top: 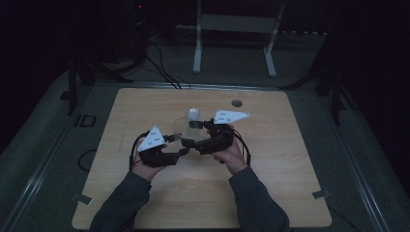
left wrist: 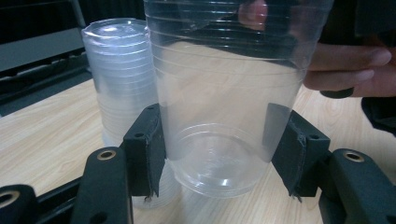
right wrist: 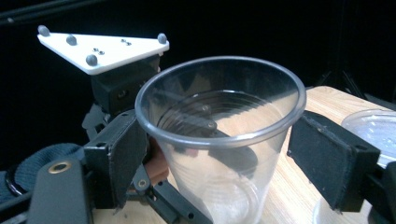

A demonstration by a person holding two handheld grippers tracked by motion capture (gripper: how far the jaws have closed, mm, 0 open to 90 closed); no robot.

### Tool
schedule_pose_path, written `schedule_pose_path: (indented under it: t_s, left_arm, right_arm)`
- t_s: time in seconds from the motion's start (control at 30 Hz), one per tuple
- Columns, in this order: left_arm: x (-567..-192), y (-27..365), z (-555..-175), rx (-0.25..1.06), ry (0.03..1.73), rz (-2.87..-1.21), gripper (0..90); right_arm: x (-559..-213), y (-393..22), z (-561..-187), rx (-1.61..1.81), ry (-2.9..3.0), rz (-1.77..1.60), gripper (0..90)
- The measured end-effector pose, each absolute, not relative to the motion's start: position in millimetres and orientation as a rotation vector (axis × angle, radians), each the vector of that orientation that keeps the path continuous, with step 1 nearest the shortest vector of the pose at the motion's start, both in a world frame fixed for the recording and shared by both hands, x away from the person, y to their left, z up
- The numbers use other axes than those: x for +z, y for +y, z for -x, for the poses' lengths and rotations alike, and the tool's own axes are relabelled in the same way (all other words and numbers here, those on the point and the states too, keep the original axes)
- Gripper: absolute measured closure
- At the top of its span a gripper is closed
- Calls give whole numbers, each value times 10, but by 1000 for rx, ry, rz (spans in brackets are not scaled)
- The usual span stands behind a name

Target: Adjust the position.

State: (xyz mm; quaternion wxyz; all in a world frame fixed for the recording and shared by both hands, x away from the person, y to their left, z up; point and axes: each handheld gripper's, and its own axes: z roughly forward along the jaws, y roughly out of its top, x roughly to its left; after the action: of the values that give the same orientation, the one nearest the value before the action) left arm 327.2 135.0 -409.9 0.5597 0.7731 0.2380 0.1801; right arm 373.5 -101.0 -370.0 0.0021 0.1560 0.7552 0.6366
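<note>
Basically left gripper [left wrist: 219, 154] clamped upright clear cup [left wrist: 224, 102] low near base, mid-table [top: 145, 203], beside cup stack [left wrist: 119, 74]; right gripper [right wrist: 215, 154] jaws spread either side of rim, pads off

Table [top: 270, 193]: pale wood, lying under both claws.
Round hole [top: 236, 103]: just beyond them.
White stand [top: 237, 24]: far behind.

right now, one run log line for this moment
left gripper: shut on clear cup | right gripper: open around rim | cup stack: beside, upside down
</note>
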Motion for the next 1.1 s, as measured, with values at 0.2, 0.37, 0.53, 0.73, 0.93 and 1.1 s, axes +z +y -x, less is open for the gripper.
schedule_pose_path:
  t_s: [0.2,0.37,0.53,0.73,0.93,1.1]
  left_arm:
    - [-4111,1312,-3266,406,546,-1827,410]
    - [-4117,1302,-3266,387,543,-1822,410]
    - [-4119,1300,-3266,384,543,-1818,410]
    - [-4132,1298,-3272,381,541,-1817,366]
    - [-4124,1308,-3268,392,547,-1811,282]
    - [-4106,1347,-3267,405,550,-1801,271]
  right_arm:
    - [-3699,-994,-3728,2006,2366,-473,198]
    - [-3690,-992,-3710,1995,2359,-449,234]
    - [-3697,-993,-3700,1997,2344,-442,247]
    - [-3713,-1002,-3696,1982,2339,-448,276]
    - [-3698,-1007,-3682,1952,2323,-443,280]
    - [-3686,-1032,-3681,1937,2310,-451,281]
